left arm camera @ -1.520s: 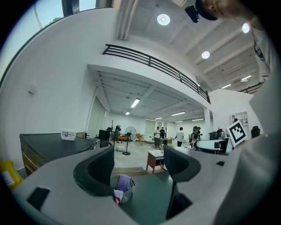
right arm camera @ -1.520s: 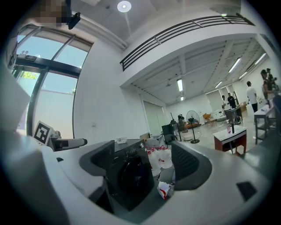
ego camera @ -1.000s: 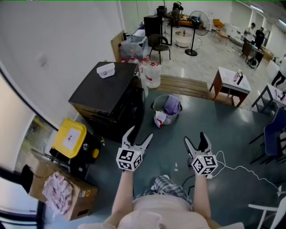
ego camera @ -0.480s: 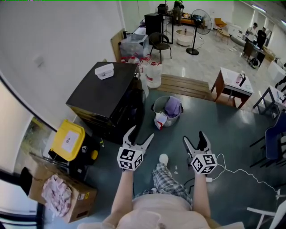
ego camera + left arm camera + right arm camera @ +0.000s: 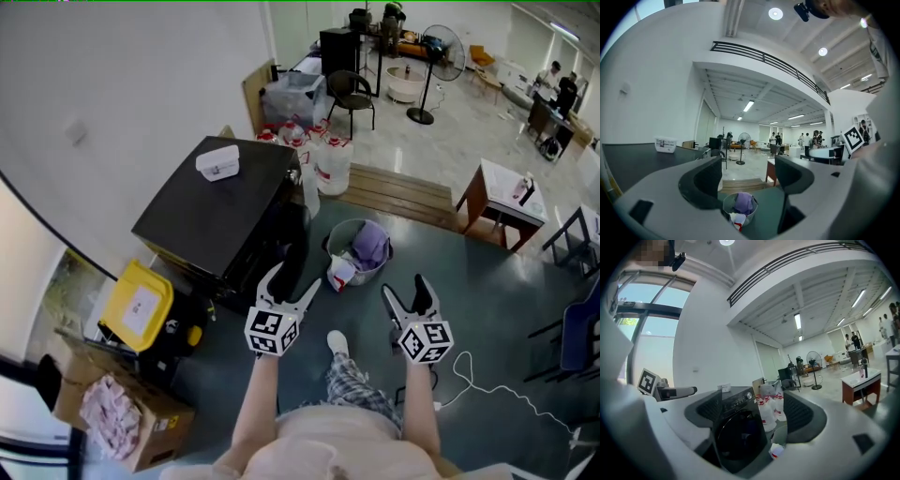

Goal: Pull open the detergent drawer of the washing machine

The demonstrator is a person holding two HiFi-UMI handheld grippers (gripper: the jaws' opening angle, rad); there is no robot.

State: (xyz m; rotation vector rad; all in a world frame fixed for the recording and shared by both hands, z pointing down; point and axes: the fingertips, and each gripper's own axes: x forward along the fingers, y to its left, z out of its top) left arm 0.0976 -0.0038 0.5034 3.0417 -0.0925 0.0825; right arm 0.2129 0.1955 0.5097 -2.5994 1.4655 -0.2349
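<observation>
Head view looks steeply down on a black front-loading washing machine standing to the left, with a small white plastic box on its flat top. Its front faces right, but the detergent drawer cannot be singled out on that dark face from here. The left gripper hangs near the machine's near right corner and the right gripper is further right. Both pairs of fingers are spread and hold nothing. Between and beyond them sits a round metal bucket holding purple cloth. A yellow-lidded bin and a cardboard box of pink cloth stand near left of the machine. White plastic jugs stand at its far side.

Left gripper view shows the fingers wide apart and empty. The bucket stands on the floor between them, and the machine's black top runs along the left.

Right gripper view shows its fingers also spread and empty, aimed at the machine's front. The round dark door fills the gap low down, with the control strip and a silver dial above it. The strip's left part lies behind the left finger, so the drawer is not clearly seen. The jugs stand just right of the machine.
</observation>
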